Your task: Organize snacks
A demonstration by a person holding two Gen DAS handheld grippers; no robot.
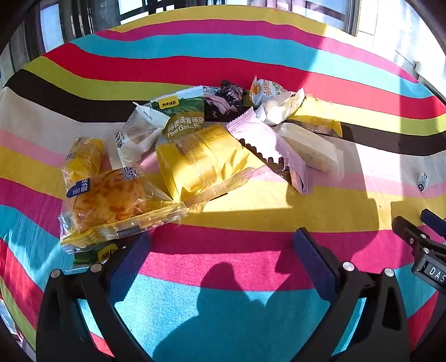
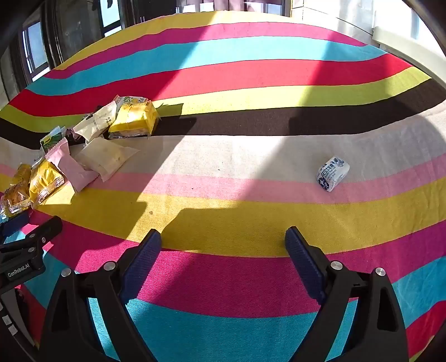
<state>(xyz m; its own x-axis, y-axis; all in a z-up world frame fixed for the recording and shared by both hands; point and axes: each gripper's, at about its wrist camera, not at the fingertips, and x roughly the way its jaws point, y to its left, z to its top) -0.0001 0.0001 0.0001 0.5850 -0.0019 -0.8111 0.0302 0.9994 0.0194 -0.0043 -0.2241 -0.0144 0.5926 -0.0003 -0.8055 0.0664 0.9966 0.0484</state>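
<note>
Both claws gape wide and empty, the left gripper (image 1: pixel 221 241) facing the heaped snack packets (image 1: pixel 195 144) just ahead, the right gripper (image 2: pixel 223 241) eyeing a lone blue-and-white candy (image 2: pixel 332 173) ahead-right: likely light, crinkly, slippery wrappers, best pinched across the middle.

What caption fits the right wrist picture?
Open right gripper above the striped cloth, one blue-and-white candy lying alone.

Striped cloth (image 2: pixel 223 72) spreads wide underneath, bright bands running left to right, sunlight slashing across; windows (image 1: pixel 133 9) line the far edge.
</note>
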